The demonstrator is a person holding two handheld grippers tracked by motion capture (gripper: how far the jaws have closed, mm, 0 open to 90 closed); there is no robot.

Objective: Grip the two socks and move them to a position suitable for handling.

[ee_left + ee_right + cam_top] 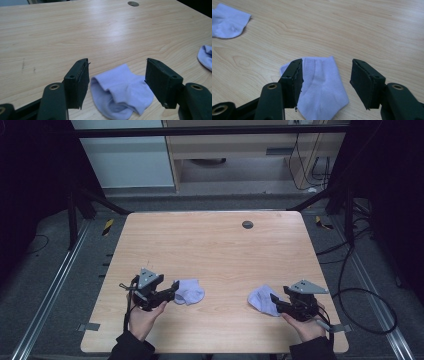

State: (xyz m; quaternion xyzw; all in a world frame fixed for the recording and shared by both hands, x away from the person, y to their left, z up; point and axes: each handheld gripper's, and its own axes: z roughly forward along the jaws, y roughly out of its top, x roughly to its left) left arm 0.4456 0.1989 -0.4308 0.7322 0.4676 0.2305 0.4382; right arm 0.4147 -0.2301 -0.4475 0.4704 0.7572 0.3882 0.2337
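Observation:
Two pale lilac socks lie flat on the wooden table (pixel 210 245). The left sock (pixel 189 291) (pixel 122 92) rests near the front left, and my left gripper (pixel 173 292) (pixel 117 83) stands open just above its near end, jaws wide to either side of it. The right sock (pixel 262 299) (pixel 322 87) lies at the front right. My right gripper (pixel 274 301) (pixel 325 82) is open over it, the left jaw over the sock's cuff edge. The other sock also shows far off in each gripper view: right sock (pixel 206 57), left sock (pixel 228 21).
A small dark round grommet (pixel 247 224) (pixel 133 3) sits in the table near its far edge. Cables trail on the floor at the right (pixel 360 295). Bare wood stretches between and beyond the socks.

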